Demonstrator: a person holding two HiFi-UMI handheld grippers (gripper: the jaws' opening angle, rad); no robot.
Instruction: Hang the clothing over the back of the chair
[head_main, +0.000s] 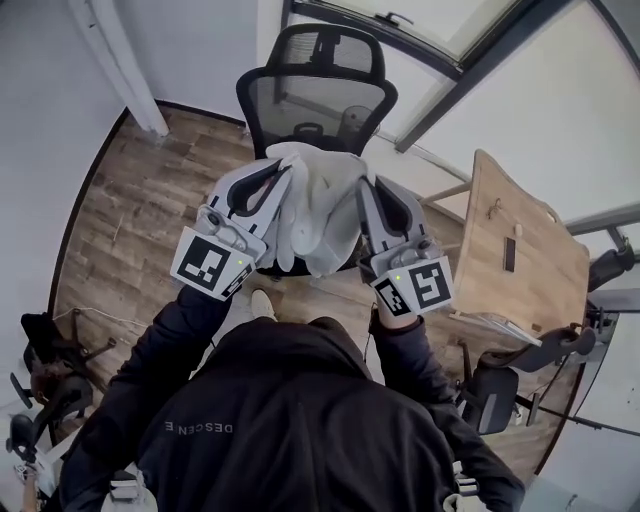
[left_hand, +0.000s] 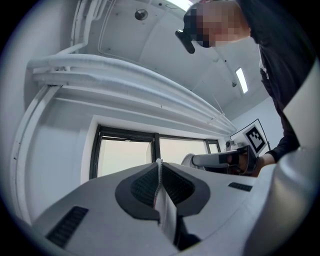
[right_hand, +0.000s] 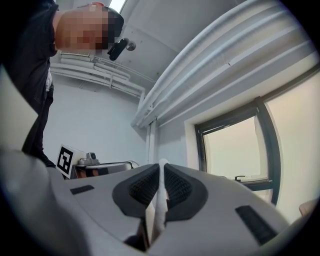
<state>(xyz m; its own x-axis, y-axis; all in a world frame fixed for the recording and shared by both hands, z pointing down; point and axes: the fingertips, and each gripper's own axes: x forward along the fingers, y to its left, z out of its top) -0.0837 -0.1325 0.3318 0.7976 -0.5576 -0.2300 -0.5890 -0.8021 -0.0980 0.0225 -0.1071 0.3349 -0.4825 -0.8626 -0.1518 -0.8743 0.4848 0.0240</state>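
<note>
- Head view: the clothing (head_main: 315, 205) is up in the air, held btwn the left gripper (head_main: 283, 175) & the right gripper (head_main: 368, 190). It's just in front of the chair (head_main: 315, 95) & hides the low part of the chair back. Can't tell if it touches.
- Head view, how far: pick-up = done. Not on the chair yet, I think, b/c the top of the black net back is bare. Left to do: lift it over the top, let it drop down both sides, let go.
- Head view, looks: white, soft, all bunched up w/ big folds, hanging in a lump btwn the two grippers. A wood desk (head_main: 520, 250) is off to the right, well apart.
- Left gripper view: jaws pressed nearly together, pinching a thin white edge of the clothing (left_hand: 166, 212) btwn the black bumpy pads (left_hand: 145, 185). The gripper points a bit up, at a window (left_hand: 125, 155) & white pipes (left_hand: 125, 75).
- Right gripper view: same thing. Jaws squeezed on a thin white fold of the clothing (right_hand: 159, 210), which pokes out at the tip. No chair here.
- Guess: the cloth is floppy, so it'll prob. slide off if more hangs on one side. Needs approx. even halves.
</note>
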